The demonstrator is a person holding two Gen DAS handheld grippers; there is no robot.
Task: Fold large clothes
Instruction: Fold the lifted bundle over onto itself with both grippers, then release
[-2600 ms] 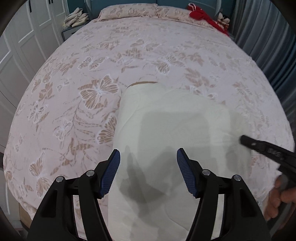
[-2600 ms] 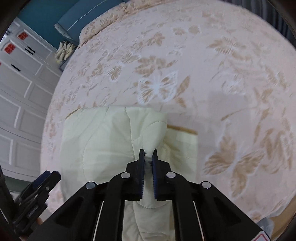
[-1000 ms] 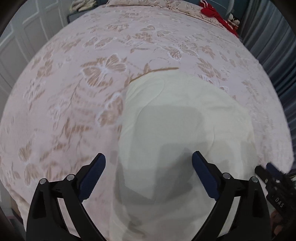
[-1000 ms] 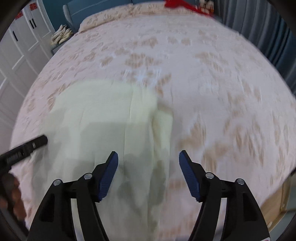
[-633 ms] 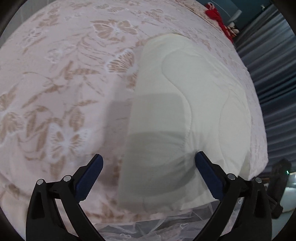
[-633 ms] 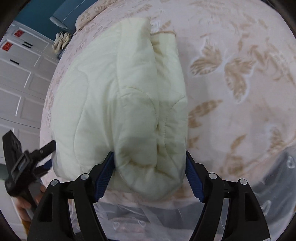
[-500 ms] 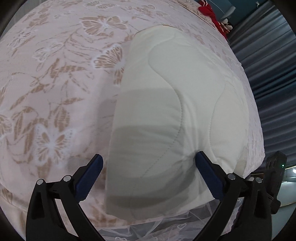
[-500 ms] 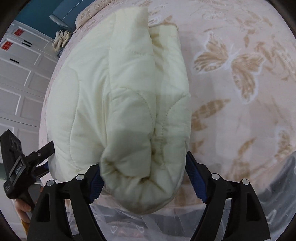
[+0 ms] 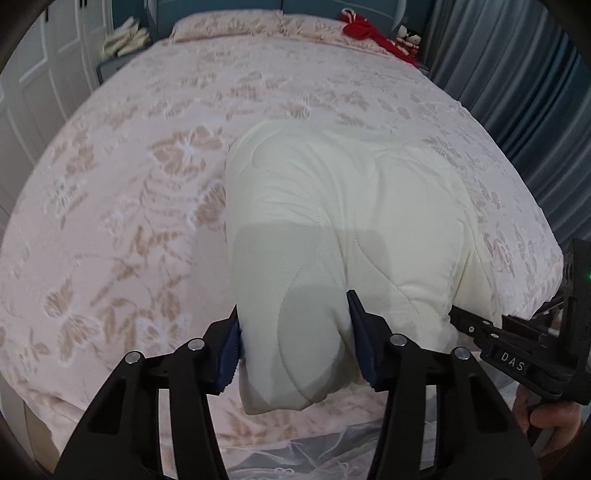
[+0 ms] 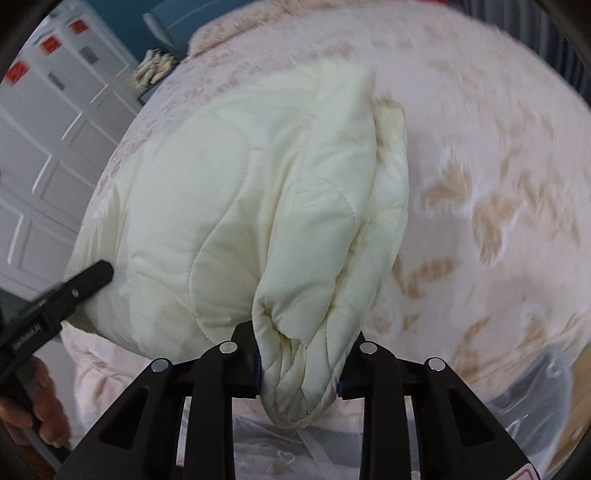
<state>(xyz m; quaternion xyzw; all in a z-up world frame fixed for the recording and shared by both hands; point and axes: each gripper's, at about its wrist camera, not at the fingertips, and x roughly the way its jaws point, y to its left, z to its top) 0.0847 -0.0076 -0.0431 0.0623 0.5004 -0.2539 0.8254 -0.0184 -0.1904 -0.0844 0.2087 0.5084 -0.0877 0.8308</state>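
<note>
A cream quilted jacket, folded into a thick bundle, lies at the near edge of the bed. My left gripper is shut on the bundle's near left end, blue pads pressing both its sides. My right gripper is shut on the bundle's near right end, and the padded layers bulge out between the fingers. The jacket is lifted slightly at the near end. The right gripper shows at the right of the left wrist view; the left gripper's finger shows at the left of the right wrist view.
The bed's floral pink cover spreads all round. Pillows and a red item lie at the headboard. White wardrobes stand to the left, grey curtains to the right. Sheer lace hangs below the bed edge.
Both grippers, wide open around the bundle's ends half a second ago, have closed on it. The near end of the jacket has risen a little.
</note>
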